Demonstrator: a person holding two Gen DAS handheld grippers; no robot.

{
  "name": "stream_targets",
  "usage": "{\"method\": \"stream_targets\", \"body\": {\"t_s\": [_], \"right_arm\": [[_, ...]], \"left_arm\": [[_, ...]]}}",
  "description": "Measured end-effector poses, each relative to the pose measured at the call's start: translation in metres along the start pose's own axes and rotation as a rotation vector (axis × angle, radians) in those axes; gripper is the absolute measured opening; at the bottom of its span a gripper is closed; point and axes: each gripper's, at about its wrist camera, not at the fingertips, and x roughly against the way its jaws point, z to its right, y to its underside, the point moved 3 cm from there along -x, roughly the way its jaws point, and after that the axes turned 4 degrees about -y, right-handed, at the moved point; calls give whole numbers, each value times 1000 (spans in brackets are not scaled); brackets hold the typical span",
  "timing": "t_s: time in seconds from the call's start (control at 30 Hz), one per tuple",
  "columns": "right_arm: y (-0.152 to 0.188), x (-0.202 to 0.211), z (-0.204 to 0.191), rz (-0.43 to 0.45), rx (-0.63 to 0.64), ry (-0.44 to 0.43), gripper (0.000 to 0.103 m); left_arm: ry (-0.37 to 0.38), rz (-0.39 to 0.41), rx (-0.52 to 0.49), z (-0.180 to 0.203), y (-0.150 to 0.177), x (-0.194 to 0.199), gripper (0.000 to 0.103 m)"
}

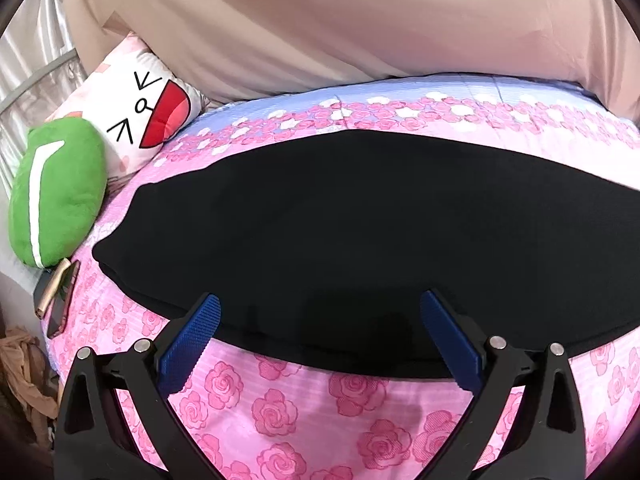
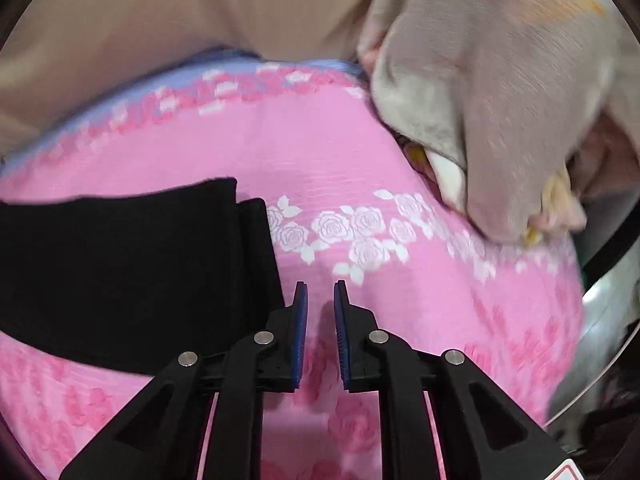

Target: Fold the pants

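Left wrist view, left to right: green plush (image 1: 56,192) at the left edge; black pants (image 1: 340,232) flat on the rose-print bedspread (image 1: 280,412), mid-frame; left gripper (image 1: 320,320) spread wide, empty. Right wrist view: pants end at left; right gripper (image 2: 321,300) narrowly parted, empty; crumpled blanket (image 2: 500,100) upper right.

The left gripper (image 1: 320,312) is spread wide, while the right gripper (image 2: 321,292) shows a narrow gap.

Soft, even indoor light; strong fisheye bending with dark corners; right wrist view smeared by motion blur.
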Motion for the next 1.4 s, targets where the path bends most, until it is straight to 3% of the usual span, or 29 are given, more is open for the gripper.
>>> {"method": "stream_targets", "body": {"t_s": [0.07, 0.13, 0.2, 0.27, 0.33, 0.37, 0.4, 0.43, 0.53, 0.6, 0.67, 0.8, 0.87, 0.93, 0.97, 1.0, 1.03, 1.07, 1.13, 1.17, 1.2, 1.23, 1.3, 1.33, 1.4], "right_arm": [[6, 21, 2, 51, -49, -52, 35], [11, 36, -7, 75, -74, -102, 36], [12, 36, -21, 47, -99, -161, 49], [12, 19, -32, 12, -104, -187, 54], [17, -1, -44, -31, -79, -173, 49], [19, -8, -46, -36, -66, -145, 37], [17, -10, -50, -23, -52, -121, 12], [14, -6, -52, -16, -56, -142, 12], [0, 28, -55, 75, -13, -72, 12], [4, 29, -44, 56, -42, -71, 14], [17, 3, -32, -19, -52, -2, 13], [24, 10, -23, 2, -121, -22, 17], [16, 29, -32, 53, -108, 10, 18], [1, 38, -46, 84, -82, -18, 27], [-8, 38, -55, 96, -64, -30, 45], [-16, 34, -59, 102, -45, -27, 70], [-25, 26, -63, 101, -19, -16, 78], [-34, 15, -63, 88, 1, 7, 79], [-47, -21, -58, 19, -1, 42, 76], [-50, -37, -56, -13, -19, 15, 50], [-52, -48, -55, -44, -30, -9, 8], [-52, -56, -56, -72, -34, -15, 10], [-56, -47, -60, -16, 9, 23, 8], [-58, -42, -57, 13, 0, 25, 8], [-54, -53, -41, -9, -54, 13, 9]], "left_arm": [[-3, -3, -12, 3, 0, -1, 98], [2, -4, -12, 5, 0, -1, 98], [5, -6, -8, 8, -1, -2, 98], [12, -11, -1, 10, -2, -2, 98], [20, -8, 0, 11, -1, 1, 98], [20, -4, -1, 10, 0, 2, 98], [19, -3, -4, 10, 0, 3, 98], [19, -2, -7, 9, 1, 4, 98], [22, 10, 0, 2, -1, 9, 98], [27, 19, 9, -3, 0, 9, 98], [24, 13, 13, -5, 3, 3, 98], [-1, -52, 9, -5, 13, -15, 98], [8, -37, 18, -7, 15, -13, 98], [7, -25, 20, -7, 14, -10, 98], [12, -21, 19, -6, 14, -9, 98], [19, -19, 19, -4, 13, -8, 98], [26, -16, 19, -3, 12, -6, 98], [37, -9, 17, -1, 12, -2, 98], [48, 6, 10, 2, 11, 7, 98], [55, 11, 6, 4, 10, 11, 98], [67, 19, 0, 8, 9, 15, 98], [72, 22, -6, 11, 8, 18, 98], [84, 33, -24, 17, 5, 22, 98], [86, 41, -34, 22, 3, 24, 98], [95, 45, -42, 29, 0, 23, 98]]}}
